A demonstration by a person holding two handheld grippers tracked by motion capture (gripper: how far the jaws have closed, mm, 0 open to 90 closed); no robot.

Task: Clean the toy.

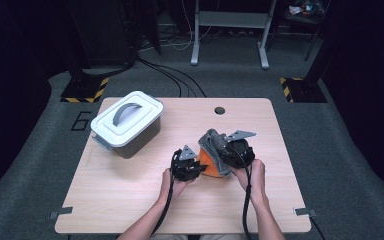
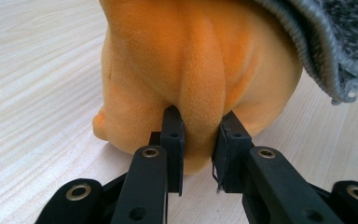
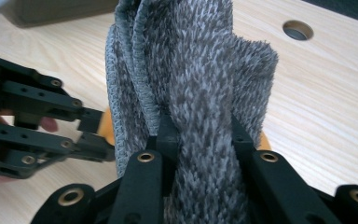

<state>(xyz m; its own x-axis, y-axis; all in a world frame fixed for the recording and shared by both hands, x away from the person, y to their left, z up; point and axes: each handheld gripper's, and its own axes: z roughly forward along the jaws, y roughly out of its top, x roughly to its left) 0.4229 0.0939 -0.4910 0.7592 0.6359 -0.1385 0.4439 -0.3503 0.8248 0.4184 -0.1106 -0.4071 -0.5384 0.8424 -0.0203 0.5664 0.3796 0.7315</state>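
An orange plush toy (image 1: 210,165) lies on the wooden table (image 1: 130,200), half covered by a grey fuzzy cloth (image 1: 215,145). My left gripper (image 1: 196,168) is shut on a fold of the orange plush toy (image 2: 191,60), its pads pinching the soft fabric low down. From the right, my right gripper (image 1: 225,148) is shut on the grey cloth (image 3: 200,93), which bunches up between its jaws and rises above the toy. The left gripper (image 3: 91,133) also appears in the right gripper view, at the left, touching the toy beside the cloth.
A grey storage box with a white lid and handle (image 1: 126,122) stands at the table's back left. A round cable hole (image 1: 219,110) sits near the far edge. A person's hands and forearms come in from the bottom edge.
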